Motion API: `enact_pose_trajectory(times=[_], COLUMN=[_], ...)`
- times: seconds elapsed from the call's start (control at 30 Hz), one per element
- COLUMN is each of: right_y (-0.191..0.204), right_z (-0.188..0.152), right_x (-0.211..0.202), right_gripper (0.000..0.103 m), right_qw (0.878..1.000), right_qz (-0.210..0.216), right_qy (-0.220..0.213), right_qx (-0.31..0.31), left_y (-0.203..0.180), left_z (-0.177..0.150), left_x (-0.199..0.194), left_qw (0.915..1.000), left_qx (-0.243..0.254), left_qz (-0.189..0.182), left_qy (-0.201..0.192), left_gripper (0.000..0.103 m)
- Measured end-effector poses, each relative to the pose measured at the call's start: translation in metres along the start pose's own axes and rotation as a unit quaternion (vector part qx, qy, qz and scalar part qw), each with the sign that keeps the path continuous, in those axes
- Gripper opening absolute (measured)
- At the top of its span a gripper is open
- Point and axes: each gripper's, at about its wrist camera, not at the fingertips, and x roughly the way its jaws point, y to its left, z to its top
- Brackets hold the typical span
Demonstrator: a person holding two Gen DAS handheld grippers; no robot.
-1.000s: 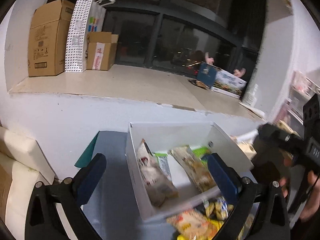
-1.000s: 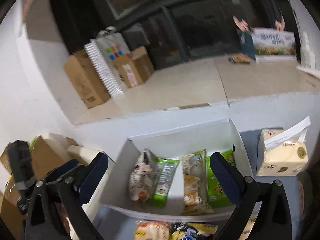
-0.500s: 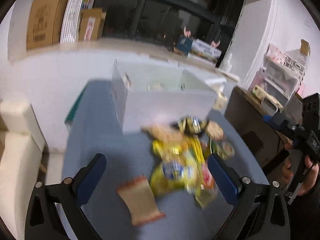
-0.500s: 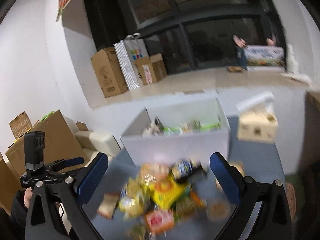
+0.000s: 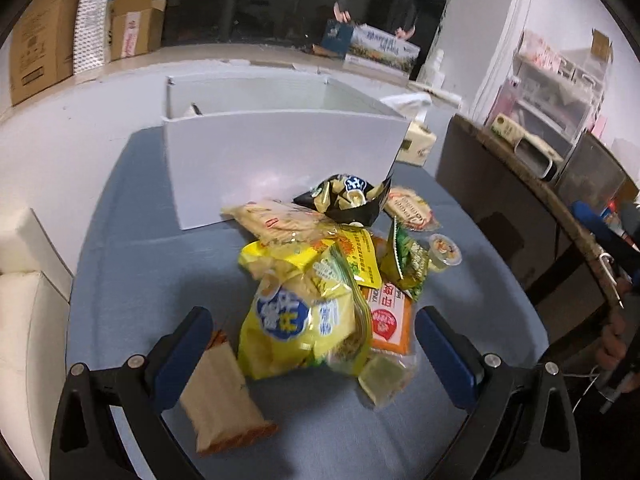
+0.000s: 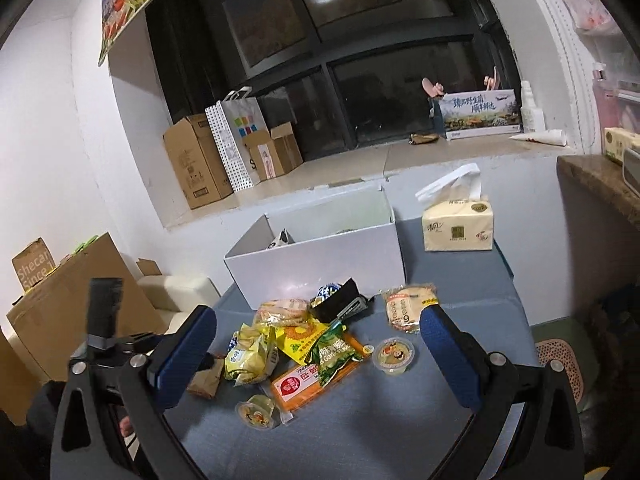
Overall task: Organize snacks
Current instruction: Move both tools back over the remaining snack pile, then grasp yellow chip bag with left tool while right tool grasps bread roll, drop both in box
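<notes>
Since nothing is held yet: both tools are seen hanging over the snack pile.
Left gripper [image 5: 310,344]: its tongs are spread wide, and nothing is held.
Right gripper [image 6: 316,350]: its tongs are spread wide too, and nothing is held.
Snacks: a loose pile is heaped in the middle of the blue table [image 5: 132,280], just in front of the white box [image 5: 280,156].
Yellow bag [image 5: 300,324]: it is seen on top, nearest the left tongs.
Feel: the bag is judged light, puffy, soft and slippery.
Hold: the flat sealed edge is best pinched, so the food is not crushed.
Jelly cups [image 6: 394,354]: they are judged small, stiff and best held by the sides.
</notes>
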Motion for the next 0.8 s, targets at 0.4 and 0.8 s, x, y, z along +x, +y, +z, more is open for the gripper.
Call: enact_pose_trajectory(times=[0.4,0.8], right_y=[-0.004,-0.012], right_z=[-0.007,-0.011], right_x=[0.003,0.023], right_gripper=[0.103,0.103], right_qw=[1.000,0.999], right_qz=[-0.008,-0.031], right_qy=[0.012,0.040], right_qx=[-0.001,-0.009], left_y=[0.008,0.006], left_z=[0.005,0.009], left_x=[0.046,-0.060], left_qw=[0.9990,0.9966], left_qx=[-0.003,0.001], left_qz=[-0.003,-0.018], left_qy=[0.044,-0.080], left_gripper=[0.055,0.054])
